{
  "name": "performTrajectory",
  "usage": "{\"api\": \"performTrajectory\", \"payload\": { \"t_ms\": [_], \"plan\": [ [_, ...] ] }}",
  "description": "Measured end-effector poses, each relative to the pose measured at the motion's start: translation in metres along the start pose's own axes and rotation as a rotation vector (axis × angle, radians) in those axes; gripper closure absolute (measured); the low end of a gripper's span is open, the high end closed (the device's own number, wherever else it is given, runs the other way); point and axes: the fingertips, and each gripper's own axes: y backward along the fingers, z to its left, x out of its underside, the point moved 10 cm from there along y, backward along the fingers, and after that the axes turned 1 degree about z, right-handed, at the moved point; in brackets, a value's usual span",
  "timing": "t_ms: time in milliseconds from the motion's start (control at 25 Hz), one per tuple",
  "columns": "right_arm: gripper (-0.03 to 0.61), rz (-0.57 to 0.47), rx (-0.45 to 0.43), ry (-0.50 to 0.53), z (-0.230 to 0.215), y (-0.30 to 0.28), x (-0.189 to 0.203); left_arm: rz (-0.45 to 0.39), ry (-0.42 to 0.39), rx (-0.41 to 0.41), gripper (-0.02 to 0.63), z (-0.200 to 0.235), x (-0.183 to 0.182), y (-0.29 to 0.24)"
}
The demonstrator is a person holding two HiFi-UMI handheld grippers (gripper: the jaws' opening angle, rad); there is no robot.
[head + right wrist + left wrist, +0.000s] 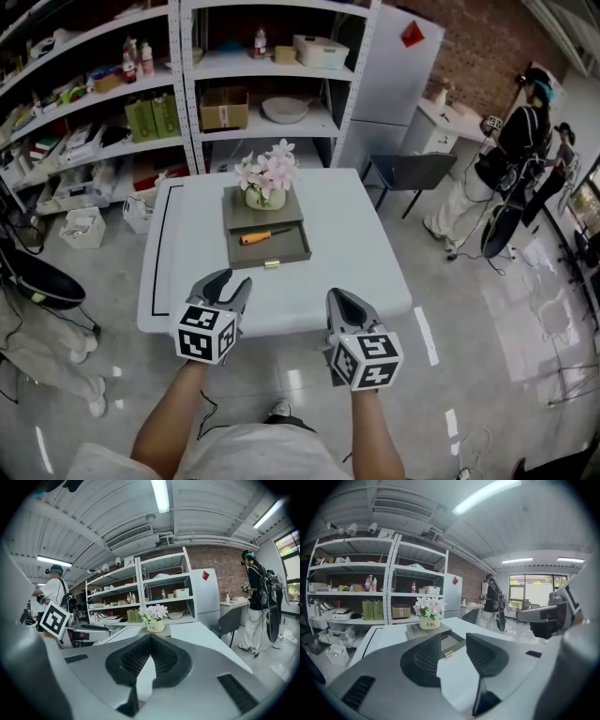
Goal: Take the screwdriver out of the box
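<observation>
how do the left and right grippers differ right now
The left gripper has its jaws apart; the right gripper has its jaws closed together. In the head view the left gripper sits left of the open drawer, and the right gripper sits to its right. Both are empty, near the table's front edge, short of the orange screwdriver.

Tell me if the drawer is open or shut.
Open: the drawer is pulled out from under the flowerpot, and the screwdriver lies inside in plain view.

The left gripper (228, 284) and right gripper (343, 302) are grey, with dark ribbed pads (429, 658) and black-and-white marker cubes (206, 333). The shirt (253, 455) is pale and short-sleeved.
</observation>
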Motion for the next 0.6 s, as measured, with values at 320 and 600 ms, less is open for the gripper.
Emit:
{"api": "performTrajectory", "payload": {
  "t_ms": [320, 600],
  "plan": [
    [0.572, -0.003, -0.046, -0.001, -0.028, -0.023, -0.008, 0.02, -0.019, -0.039, 0.442, -0.001, -0.01, -0.029],
    [0.572, 0.007, -0.073, -0.001, -0.041, -0.042, -0.011, 0.049, -0.065, -0.056, 0.442, 0.007, -0.017, -0.051]
  ]
}}
